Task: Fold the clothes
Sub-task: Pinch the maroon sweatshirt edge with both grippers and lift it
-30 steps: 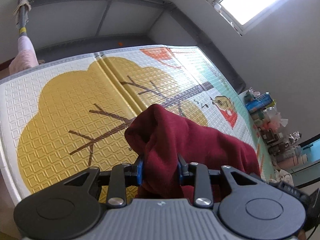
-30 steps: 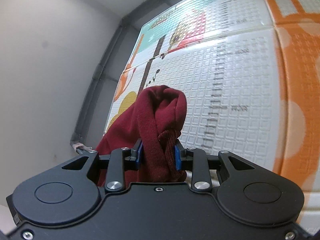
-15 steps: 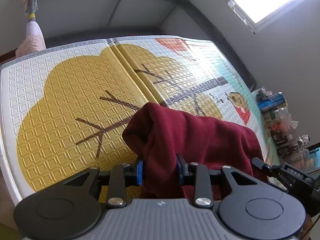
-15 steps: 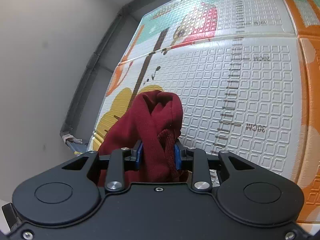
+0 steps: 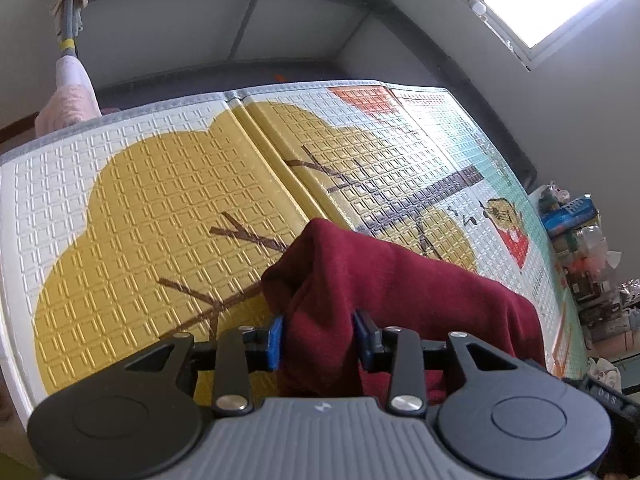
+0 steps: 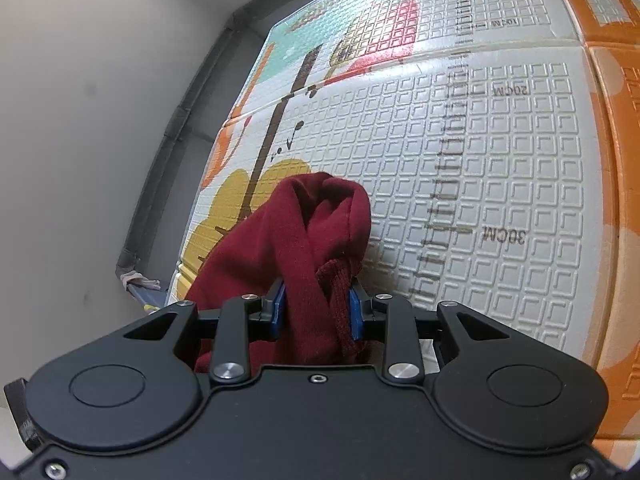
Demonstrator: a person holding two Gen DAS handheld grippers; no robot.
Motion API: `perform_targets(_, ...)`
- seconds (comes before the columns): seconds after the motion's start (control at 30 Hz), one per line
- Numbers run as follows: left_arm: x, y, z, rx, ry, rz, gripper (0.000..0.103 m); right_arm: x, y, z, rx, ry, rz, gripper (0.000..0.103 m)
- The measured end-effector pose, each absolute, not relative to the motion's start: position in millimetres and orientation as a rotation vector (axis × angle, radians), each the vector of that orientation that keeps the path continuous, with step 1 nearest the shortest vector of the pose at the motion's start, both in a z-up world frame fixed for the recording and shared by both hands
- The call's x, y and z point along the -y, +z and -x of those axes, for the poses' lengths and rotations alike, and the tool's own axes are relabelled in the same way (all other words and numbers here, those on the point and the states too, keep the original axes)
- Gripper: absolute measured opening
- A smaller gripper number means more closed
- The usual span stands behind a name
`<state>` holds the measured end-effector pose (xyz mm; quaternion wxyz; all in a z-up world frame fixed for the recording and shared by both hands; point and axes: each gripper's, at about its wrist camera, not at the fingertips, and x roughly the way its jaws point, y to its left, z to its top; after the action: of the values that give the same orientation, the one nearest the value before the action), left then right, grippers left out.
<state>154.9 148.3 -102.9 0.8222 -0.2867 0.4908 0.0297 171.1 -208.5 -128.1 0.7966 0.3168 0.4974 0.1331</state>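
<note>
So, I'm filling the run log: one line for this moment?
left gripper: shut on maroon garment, jaws just opening | right gripper: shut on maroon garment | over play mat

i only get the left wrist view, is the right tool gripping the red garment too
Observer: Yes. The right tool has a bunched fold of the red garment pressed between its blue pads.
Operator: anything odd in that bunch
Observer: A ribbed edge of the fabric is pinched against its right pad.
Operator: what's ahead of it
Observer: Bare mat with a printed ruler scale, nothing lying on that part.
Operator: and my left one looks fine to you?
Observer: The left tool has cloth between its pads; its jaws have just been opening a little, though the fabric fills the gap.
</note>
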Motion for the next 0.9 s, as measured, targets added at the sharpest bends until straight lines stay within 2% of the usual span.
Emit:
perform_targets(0.27,-151.2,-106.0,-167.8,-1.05,0.072,0.601,0.042,206.3,-129.2,-158.8,-1.064,0.281,-0.673,0.029)
perform_targets(0.53,-160.8,-83.3,-156.4,-1.0,0.053,0.621,0.04,216.3,-118.8,-151.2,-1.076,0.257,-0.697,0.04)
perform_targets(0.77,-169.5,-32.3,-145.2,-0.874,0.043,0.592,0.041,225.9,-64.0,-139.9,-0.889,0.279,-0.624,0.039)
perform_targets(0.9,-156.4,-20.9,-147.3,-0.856,0.013,0.552,0.041,212.0,-33.0,-142.4,-0.801,0.318,-0.552,0.039)
